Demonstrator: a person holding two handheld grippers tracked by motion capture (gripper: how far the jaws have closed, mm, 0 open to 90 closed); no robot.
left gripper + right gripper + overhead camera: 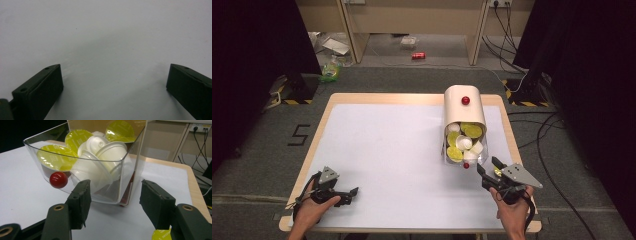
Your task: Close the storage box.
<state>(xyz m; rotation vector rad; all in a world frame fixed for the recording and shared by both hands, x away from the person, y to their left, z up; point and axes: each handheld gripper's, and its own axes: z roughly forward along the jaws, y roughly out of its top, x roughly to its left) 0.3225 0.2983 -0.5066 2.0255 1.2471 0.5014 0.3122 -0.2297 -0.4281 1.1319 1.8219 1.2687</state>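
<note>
Bright overhead light, soft shadows, dark edges

Right gripper [113, 195] jaws apart at frame bottom, facing clear drawer [120, 162] of capsules [53, 157], red knob [58, 180] left.

Grey carpet floor [257, 150], black curtains [257, 40], wooden furniture [412, 20], perhaps a red can [418, 55].

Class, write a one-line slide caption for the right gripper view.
Right gripper, jaws apart, faces a clear container of yellow-lidded and white capsules with a red knob.
</note>
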